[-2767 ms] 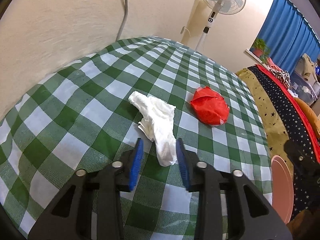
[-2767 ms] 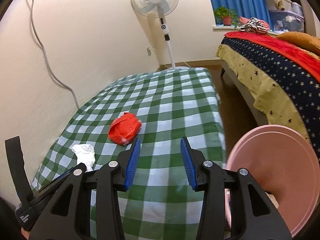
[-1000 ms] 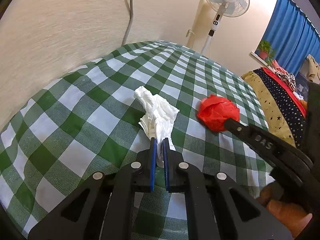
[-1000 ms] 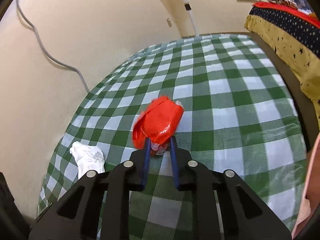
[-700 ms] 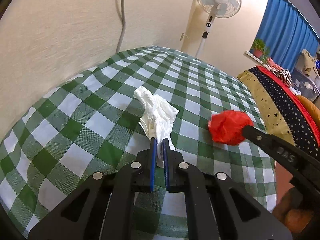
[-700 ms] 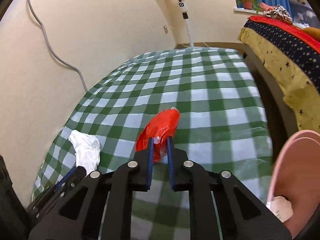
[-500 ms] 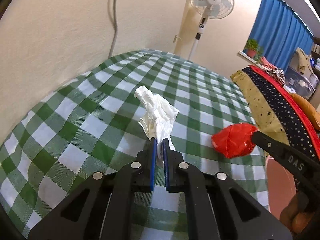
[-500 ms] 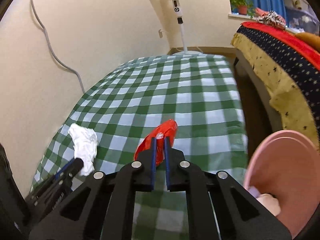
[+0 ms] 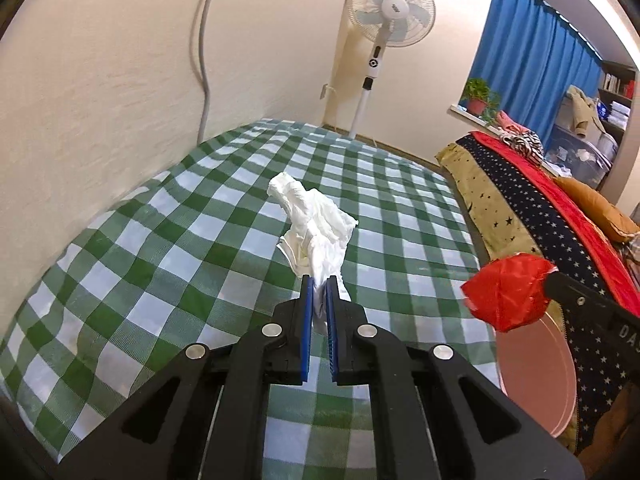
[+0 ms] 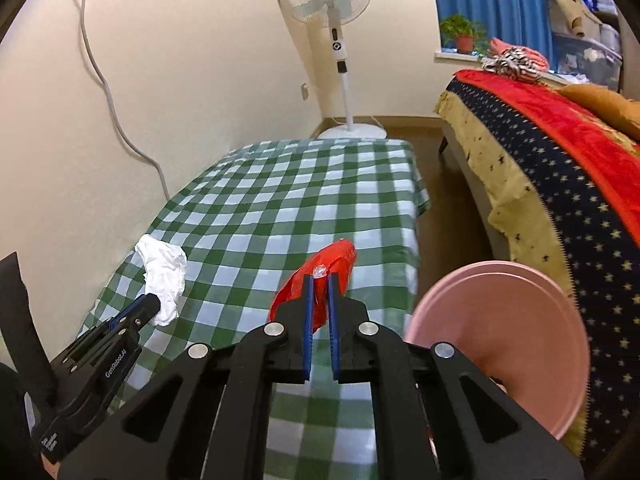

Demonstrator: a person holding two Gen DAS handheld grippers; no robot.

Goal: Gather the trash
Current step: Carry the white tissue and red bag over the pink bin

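A crumpled white tissue (image 9: 314,224) hangs lifted above the green checked tablecloth (image 9: 160,248), with my left gripper (image 9: 319,286) shut on its lower end. In the right wrist view the same white tissue (image 10: 164,270) shows at the left, at the tip of the left gripper (image 10: 154,306). My right gripper (image 10: 319,284) is shut on a crumpled red wrapper (image 10: 340,260), held in the air near the table's right edge. From the left wrist view the red wrapper (image 9: 508,294) floats at the right, over the pink bin (image 9: 536,376).
A round pink bin (image 10: 500,336) stands on the floor right of the table. A bed with a starred blanket (image 10: 560,168) lies beyond it. A white standing fan (image 10: 332,12) is past the table's far end, and a wall (image 9: 100,80) runs along its left side.
Both grippers closed on their pieces and lifted them off the cloth. The right one carried the red wrapper up and rightward toward the pink bin; the left rose with the tissue.
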